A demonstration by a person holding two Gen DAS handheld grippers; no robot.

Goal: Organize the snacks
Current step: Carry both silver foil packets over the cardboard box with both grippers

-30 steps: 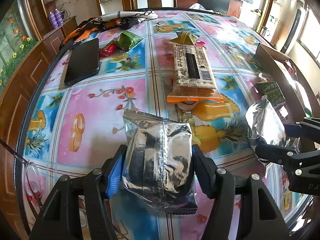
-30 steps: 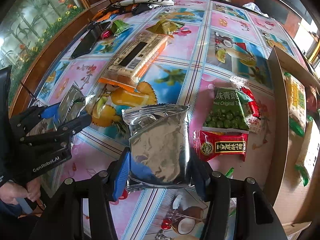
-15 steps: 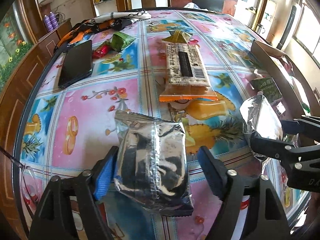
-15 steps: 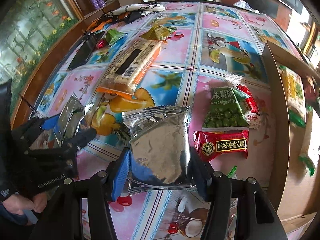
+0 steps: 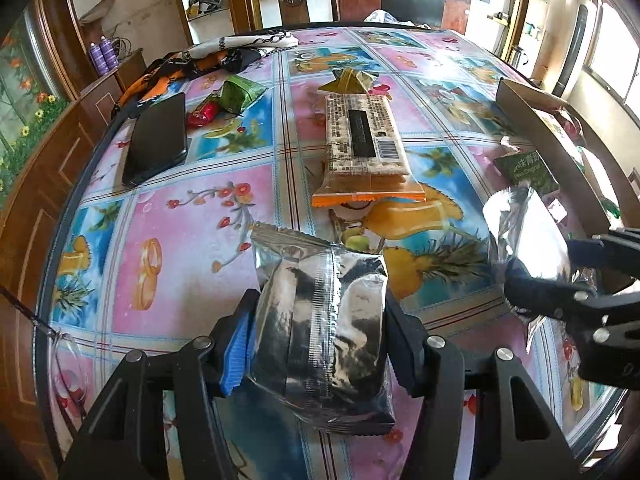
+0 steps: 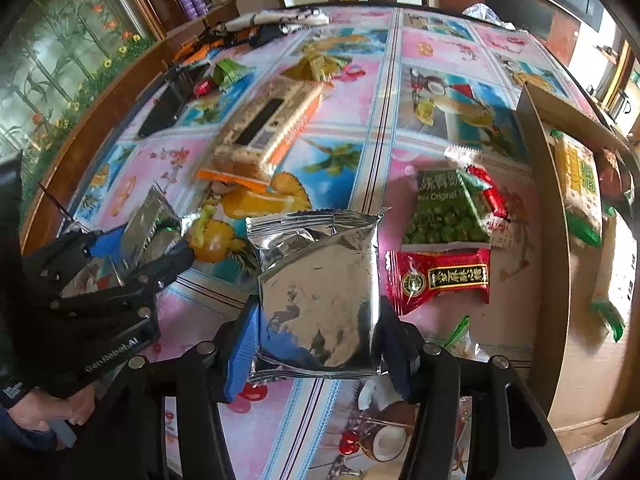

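Left tongs [image 5: 320,336], seen spread half a second back, have just been closed onto a foil pouch [image 5: 320,332] above the counter [image 5: 180,248]. Right tongs [image 6: 316,336] remain pinched on a second pouch [image 6: 320,292]; neither has shifted.

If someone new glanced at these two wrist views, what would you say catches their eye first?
Most striking are the two shiny silver snack packets, one clamped in the left gripper and one in the right gripper, both held above the bright fruit-print tablecloth. Next comes the long cracker pack at mid-table, then the green pea bag and red packet beside the cardboard box.
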